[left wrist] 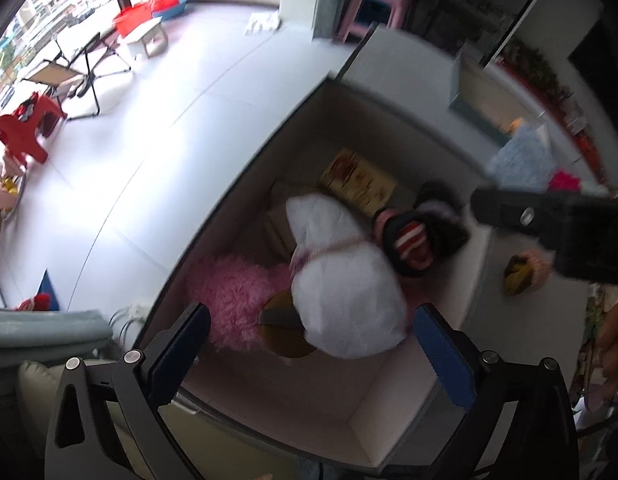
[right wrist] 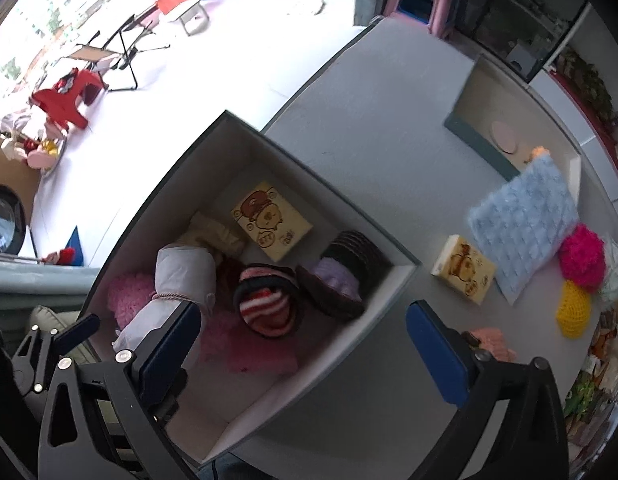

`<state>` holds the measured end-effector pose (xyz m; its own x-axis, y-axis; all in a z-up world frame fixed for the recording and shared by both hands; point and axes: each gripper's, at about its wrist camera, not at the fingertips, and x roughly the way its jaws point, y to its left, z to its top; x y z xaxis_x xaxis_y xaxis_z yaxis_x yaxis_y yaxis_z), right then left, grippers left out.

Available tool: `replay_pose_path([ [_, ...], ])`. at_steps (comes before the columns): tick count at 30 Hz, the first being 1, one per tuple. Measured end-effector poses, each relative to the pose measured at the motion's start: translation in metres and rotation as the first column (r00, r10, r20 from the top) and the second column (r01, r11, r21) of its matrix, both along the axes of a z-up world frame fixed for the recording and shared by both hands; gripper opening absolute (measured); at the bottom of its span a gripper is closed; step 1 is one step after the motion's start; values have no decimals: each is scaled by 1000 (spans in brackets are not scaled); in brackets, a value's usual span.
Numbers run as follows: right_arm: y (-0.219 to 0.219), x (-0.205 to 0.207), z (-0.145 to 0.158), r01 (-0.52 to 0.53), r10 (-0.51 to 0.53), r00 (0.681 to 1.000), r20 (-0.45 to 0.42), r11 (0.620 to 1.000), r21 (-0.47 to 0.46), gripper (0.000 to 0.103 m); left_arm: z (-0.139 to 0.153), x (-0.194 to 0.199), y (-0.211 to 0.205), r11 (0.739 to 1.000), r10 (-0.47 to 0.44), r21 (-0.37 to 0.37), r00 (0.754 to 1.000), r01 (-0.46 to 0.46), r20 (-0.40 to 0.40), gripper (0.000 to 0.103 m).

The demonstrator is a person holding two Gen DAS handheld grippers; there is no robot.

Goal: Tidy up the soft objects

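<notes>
Soft objects fall into two groups. At left, inside the storage box [right wrist: 245, 148], lie the white bundle [left wrist: 345, 300], the pink fluffy item [left wrist: 233, 300] and the striped hat [right wrist: 269, 308]; my left tool [left wrist: 309, 340] hangs over the bundle, released, nothing between its pads. My right tool [right wrist: 305, 340] is likewise released and empty over the box's near corner. To its right, on the tabletop [right wrist: 389, 140], wait the blue pillow [right wrist: 525, 228], magenta pompom [right wrist: 581, 260] and yellow knit [right wrist: 575, 312]. Judged nearer: the right tool.
</notes>
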<state>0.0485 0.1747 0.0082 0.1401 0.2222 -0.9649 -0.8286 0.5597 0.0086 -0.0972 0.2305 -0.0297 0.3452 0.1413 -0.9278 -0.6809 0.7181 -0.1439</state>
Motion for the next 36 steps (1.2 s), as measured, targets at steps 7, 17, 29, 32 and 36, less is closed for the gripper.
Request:
replay_pose_path([
  [7, -36, -6, 26, 50, -50, 999, -9, 997, 65, 103, 47, -11, -10, 997, -32, 69, 995, 25, 95, 102],
  [17, -75, -24, 39, 78, -77, 997, -19, 993, 91, 103, 49, -6, -39, 994, -99, 44, 995, 98, 21, 102],
  [29, -91, -38, 46, 67, -64, 998, -23, 991, 117, 103, 60, -18, -57, 985, -83, 150, 995, 90, -53, 102],
  [32, -91, -39, 48, 60, -58, 998, -18, 990, 125, 103, 64, -20, -59, 980, -70, 181, 996, 80, -61, 102],
  [36, -91, -40, 51, 52, -51, 999, -16, 989, 137, 103, 65, -19, -61, 978, -69, 192, 995, 80, -67, 102],
])
